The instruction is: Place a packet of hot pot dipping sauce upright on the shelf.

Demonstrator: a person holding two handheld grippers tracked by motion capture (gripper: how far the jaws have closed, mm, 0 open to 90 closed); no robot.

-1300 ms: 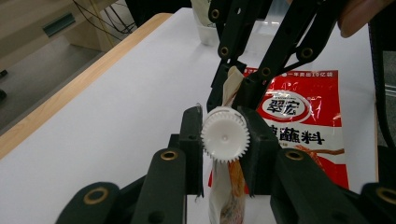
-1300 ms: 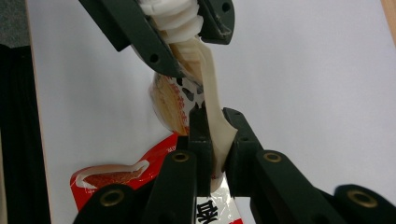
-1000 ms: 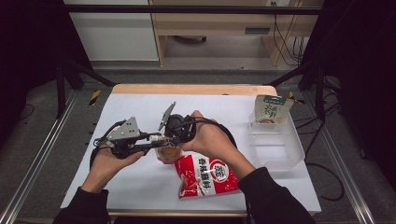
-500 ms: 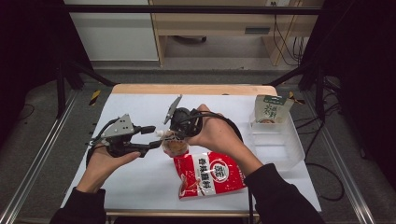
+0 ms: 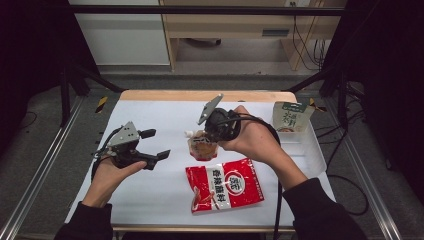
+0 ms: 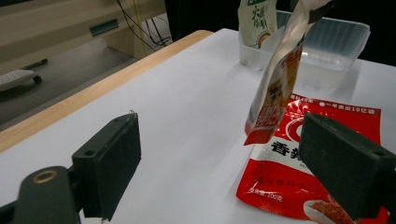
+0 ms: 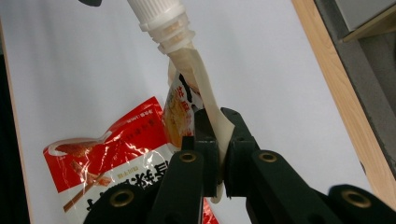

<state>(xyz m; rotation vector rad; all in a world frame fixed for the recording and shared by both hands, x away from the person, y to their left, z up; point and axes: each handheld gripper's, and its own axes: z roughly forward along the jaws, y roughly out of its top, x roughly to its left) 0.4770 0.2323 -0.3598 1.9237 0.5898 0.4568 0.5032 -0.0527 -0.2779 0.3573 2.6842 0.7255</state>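
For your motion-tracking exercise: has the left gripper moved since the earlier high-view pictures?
Yes. The left gripper has drawn back leftward, away from the red packet lying on the table, and its fingers have just been opening, with nothing between them.

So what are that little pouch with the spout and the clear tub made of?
The spout pouch, pinched in the right gripper, looks like thin flexible plastic film: its edge bends and it hangs limp. Its ribbed white cap seems hard plastic. The tub looks like translucent, slightly frosted rigid plastic, since its far wall shows through.

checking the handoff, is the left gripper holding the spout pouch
No, the left gripper is open and empty, while the right gripper pinches the spout pouch.
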